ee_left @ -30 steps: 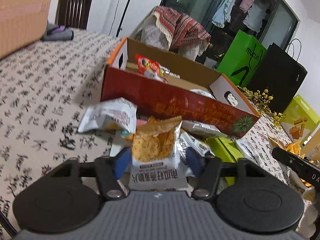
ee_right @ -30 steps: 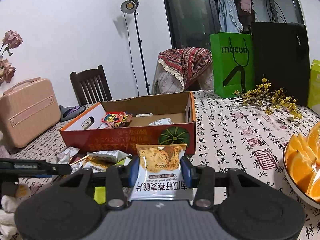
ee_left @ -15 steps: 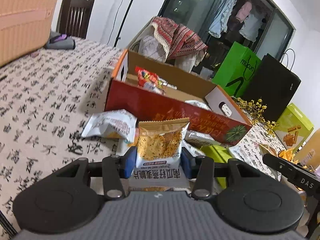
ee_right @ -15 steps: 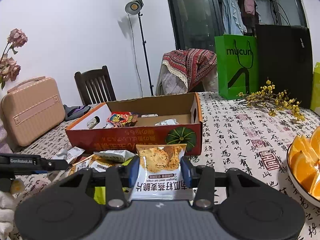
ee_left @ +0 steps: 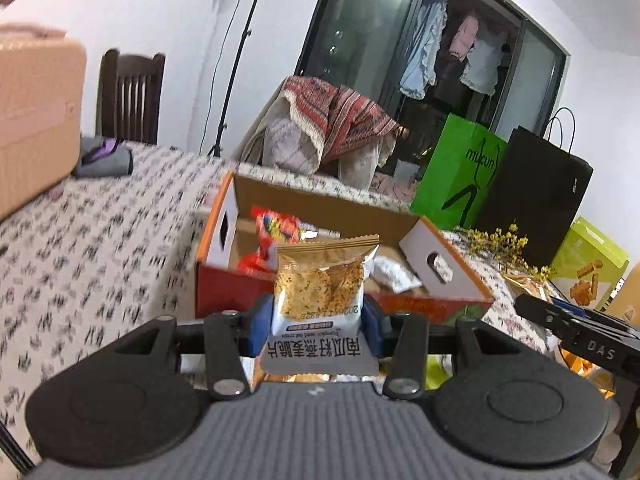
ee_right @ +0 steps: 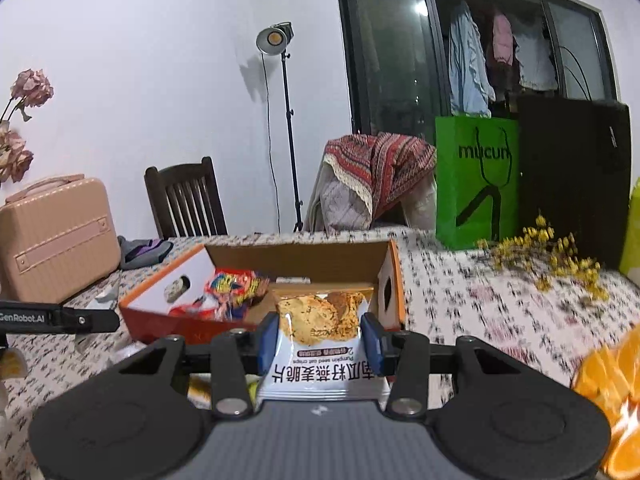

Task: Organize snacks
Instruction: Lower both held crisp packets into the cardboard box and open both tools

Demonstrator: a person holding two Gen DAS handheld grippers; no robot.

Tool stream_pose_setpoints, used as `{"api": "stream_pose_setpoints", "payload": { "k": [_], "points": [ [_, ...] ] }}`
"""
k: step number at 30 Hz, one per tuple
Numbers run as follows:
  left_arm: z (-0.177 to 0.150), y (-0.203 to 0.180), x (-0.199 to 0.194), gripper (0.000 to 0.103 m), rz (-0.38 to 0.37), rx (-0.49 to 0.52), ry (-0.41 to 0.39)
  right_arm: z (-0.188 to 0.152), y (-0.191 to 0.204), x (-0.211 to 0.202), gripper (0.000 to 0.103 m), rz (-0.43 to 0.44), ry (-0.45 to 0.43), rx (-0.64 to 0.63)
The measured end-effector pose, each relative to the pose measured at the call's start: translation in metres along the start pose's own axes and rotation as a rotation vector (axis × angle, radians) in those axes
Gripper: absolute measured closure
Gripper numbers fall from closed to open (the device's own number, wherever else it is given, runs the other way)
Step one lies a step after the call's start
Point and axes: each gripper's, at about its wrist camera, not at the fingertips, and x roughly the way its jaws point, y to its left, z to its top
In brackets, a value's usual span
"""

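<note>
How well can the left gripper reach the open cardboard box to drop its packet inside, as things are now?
Probably yes. The left gripper holds its crisp packet clear of the table, and the cardboard box lies straight ahead with its top open. Nothing stands between; the right gripper is off to the side.

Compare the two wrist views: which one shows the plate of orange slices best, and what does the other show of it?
The right wrist view shows it best: the orange slices fill its lower right corner, bright though blurred and cut by the frame edge. In the left wrist view the plate cannot be made out; the right gripper crosses that side.
</note>
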Motion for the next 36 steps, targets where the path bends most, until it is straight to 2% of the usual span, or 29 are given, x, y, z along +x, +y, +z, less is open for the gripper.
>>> {"api": "stream_pose_setpoints", "payload": {
  "k": [9, 15, 20, 24, 27, 36],
  "points": [
    [0.036, -0.022, 0.024, 0.056, 0.027, 0.059, -0.051, 0.039, 0.006, 0.039, 0.06, 0.008, -0.017, -0.001],
    [0.047, -0.029, 0.05, 0.056, 0.037, 0.045, -0.055, 0.054, 0.007, 0.076, 0.06, -0.002, 0.007, 0.016],
    [0.05, -0.029, 0.076, 0.056, 0.071, 0.05, -0.062, 0.045, 0.003, 0.108, 0.06, -0.01, 0.048, 0.036],
    [0.044, -0.018, 0.097, 0.056, 0.12, 0.042, -0.081, 0.031, 0.002, 0.115, 0.06, -0.022, 0.014, 0.023],
    [0.038, -0.015, 0.11, 0.056, 0.16, 0.067, -0.073, 0.022, 0.005, 0.123, 0.06, -0.025, 0.025, -0.009],
    [0.027, -0.008, 0.116, 0.055, 0.156, 0.089, -0.071, 0.015, 0.007, 0.127, 0.06, -0.018, 0.04, -0.027]
  ]
}}
